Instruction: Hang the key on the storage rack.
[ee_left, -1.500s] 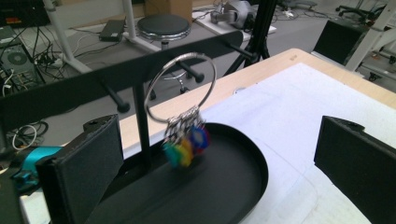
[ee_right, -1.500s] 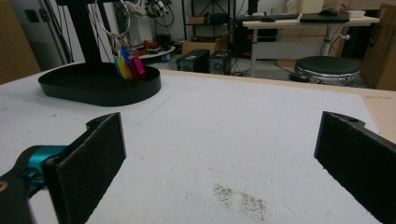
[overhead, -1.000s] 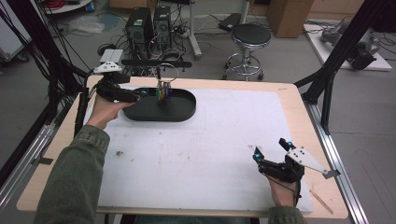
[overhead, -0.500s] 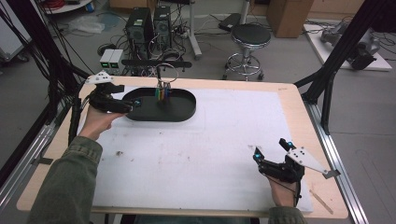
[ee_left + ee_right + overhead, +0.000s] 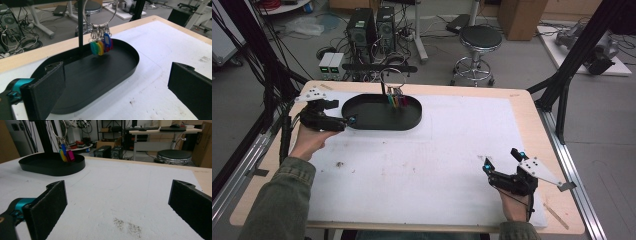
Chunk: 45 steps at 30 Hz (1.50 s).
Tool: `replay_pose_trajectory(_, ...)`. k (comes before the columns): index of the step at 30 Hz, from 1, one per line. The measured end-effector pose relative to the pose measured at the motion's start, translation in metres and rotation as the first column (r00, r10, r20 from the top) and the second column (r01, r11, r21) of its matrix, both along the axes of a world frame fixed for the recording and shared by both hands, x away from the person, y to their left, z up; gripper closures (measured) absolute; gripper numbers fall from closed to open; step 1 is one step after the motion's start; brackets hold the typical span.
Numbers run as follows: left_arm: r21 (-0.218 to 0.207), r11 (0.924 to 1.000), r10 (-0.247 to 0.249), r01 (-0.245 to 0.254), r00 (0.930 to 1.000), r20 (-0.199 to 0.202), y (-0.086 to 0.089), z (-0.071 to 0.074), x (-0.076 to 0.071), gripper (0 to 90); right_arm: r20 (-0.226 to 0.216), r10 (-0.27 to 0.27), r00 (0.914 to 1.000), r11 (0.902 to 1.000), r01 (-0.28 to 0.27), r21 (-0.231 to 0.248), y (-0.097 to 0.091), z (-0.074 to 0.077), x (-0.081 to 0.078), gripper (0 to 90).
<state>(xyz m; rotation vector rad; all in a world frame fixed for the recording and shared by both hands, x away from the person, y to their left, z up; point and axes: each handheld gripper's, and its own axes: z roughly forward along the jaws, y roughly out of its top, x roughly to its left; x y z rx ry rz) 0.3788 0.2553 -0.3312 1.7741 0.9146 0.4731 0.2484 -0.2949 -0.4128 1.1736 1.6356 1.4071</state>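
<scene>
A black oval tray [image 5: 409, 125] lies at the back left of the white mat. From it rises a thin black post [image 5: 80, 27] with a large metal ring [image 5: 86, 15], from which several coloured key tags [image 5: 395, 99] hang above the tray floor. My left gripper [image 5: 342, 114] is open at the tray's left end, its jaws spread wide on either side of the tray [image 5: 135, 56] and tags [image 5: 101, 46]. My right gripper [image 5: 502, 159] rests open on the mat at the front right, far from the tray [image 5: 57, 170] and tags [image 5: 65, 153], nothing between its jaws.
The white mat [image 5: 437, 150] covers most of the wooden table [image 5: 522, 97]. A dirt speck [image 5: 339, 163] and a brown smudge [image 5: 127, 226] mark it. A thin wooden stick [image 5: 557, 215] lies at the front right corner. A stool [image 5: 481, 37] and computers [image 5: 372, 22] stand behind the table.
My left gripper has drawn back from over the tray, leftwards and toward the person, to the tray's left end. The right gripper has stayed put.
</scene>
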Motion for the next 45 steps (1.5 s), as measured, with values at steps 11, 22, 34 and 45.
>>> replay_pose_trajectory(11,-0.003,1.0,0.003,-0.003,0.9996,0.027,0.006,-0.006,-0.018,2.0,0.002,0.001,1.0,1.0,-0.001,0.001,0.0,0.0,0.0,0.9)
replay_pose_trajectory(22,-0.031,0.9989,0.036,-0.034,0.9981,0.05,0.021,-0.02,-0.036,2.0,0.005,0.003,1.0,1.0,-0.003,-0.005,0.0,0.0,0.0,0.8)
replay_pose_trajectory(34,-0.05,0.9956,0.081,-0.079,0.9958,0.044,0.046,-0.04,-0.056,2.0,-0.004,0.006,1.0,0.9999,-0.007,-0.009,0.001,-0.001,0.001,0.9)
replay_pose_trajectory(45,-0.08,0.991,0.111,-0.108,0.9929,0.042,0.059,-0.067,-0.072,2.0,-0.012,0.009,0.9999,0.9999,-0.009,-0.01,0.002,-0.001,0.0,0.8)
